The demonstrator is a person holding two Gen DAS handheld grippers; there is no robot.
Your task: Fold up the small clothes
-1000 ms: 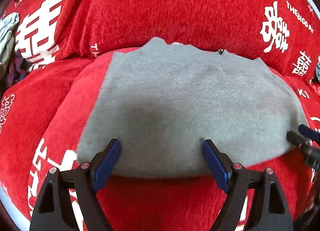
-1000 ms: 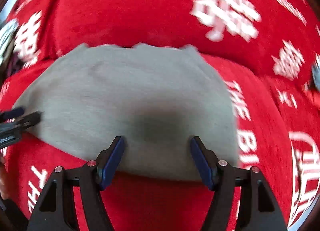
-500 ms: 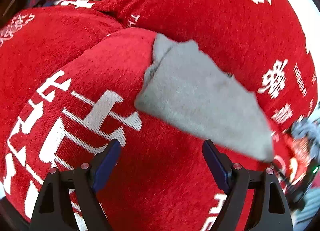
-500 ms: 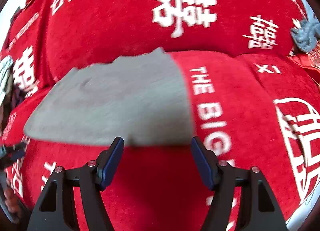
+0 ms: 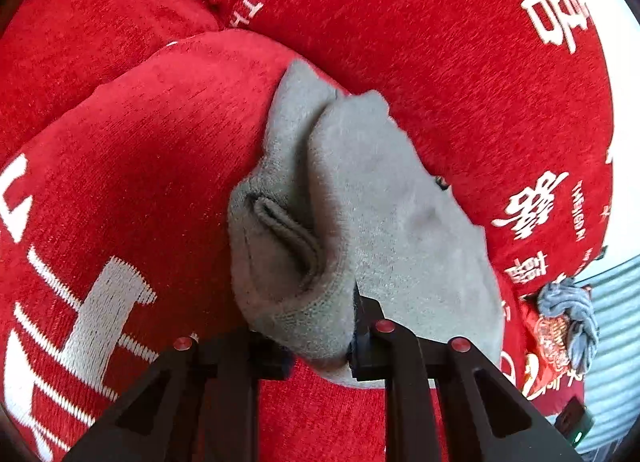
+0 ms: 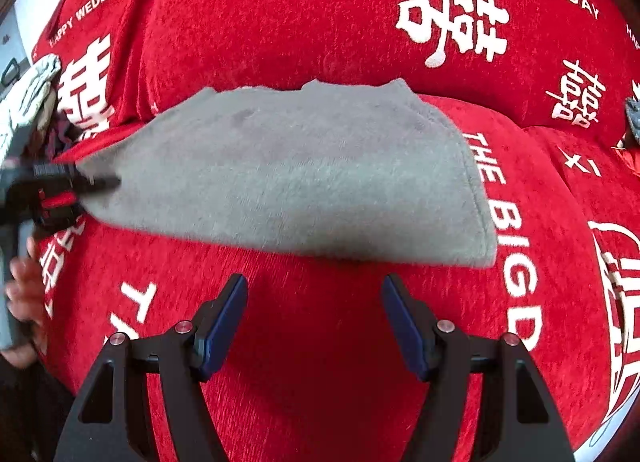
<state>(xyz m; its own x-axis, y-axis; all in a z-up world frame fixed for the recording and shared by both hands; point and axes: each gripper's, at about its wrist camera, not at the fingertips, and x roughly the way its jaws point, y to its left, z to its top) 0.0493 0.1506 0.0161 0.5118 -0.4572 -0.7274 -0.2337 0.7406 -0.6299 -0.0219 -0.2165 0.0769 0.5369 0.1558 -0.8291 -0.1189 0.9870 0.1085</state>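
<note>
A grey folded garment (image 6: 288, 170) lies on a red sofa seat cushion (image 6: 320, 322). In the left wrist view the garment (image 5: 384, 222) shows its bunched left end with a folded hem. My left gripper (image 5: 316, 338) is shut on that end; it also shows in the right wrist view (image 6: 92, 182) at the garment's left edge. My right gripper (image 6: 314, 314) is open and empty, just in front of the garment's near edge, not touching it.
The red sofa back cushion (image 6: 300, 22) with white lettering rises right behind the garment. A blue-grey bunched cloth (image 5: 568, 318) lies at the sofa's right end. More pale clothes (image 6: 32, 90) lie at the left end.
My left gripper has swung round to the garment's left end and shut on it. My right gripper has drawn back from the garment's near edge and stays open.
</note>
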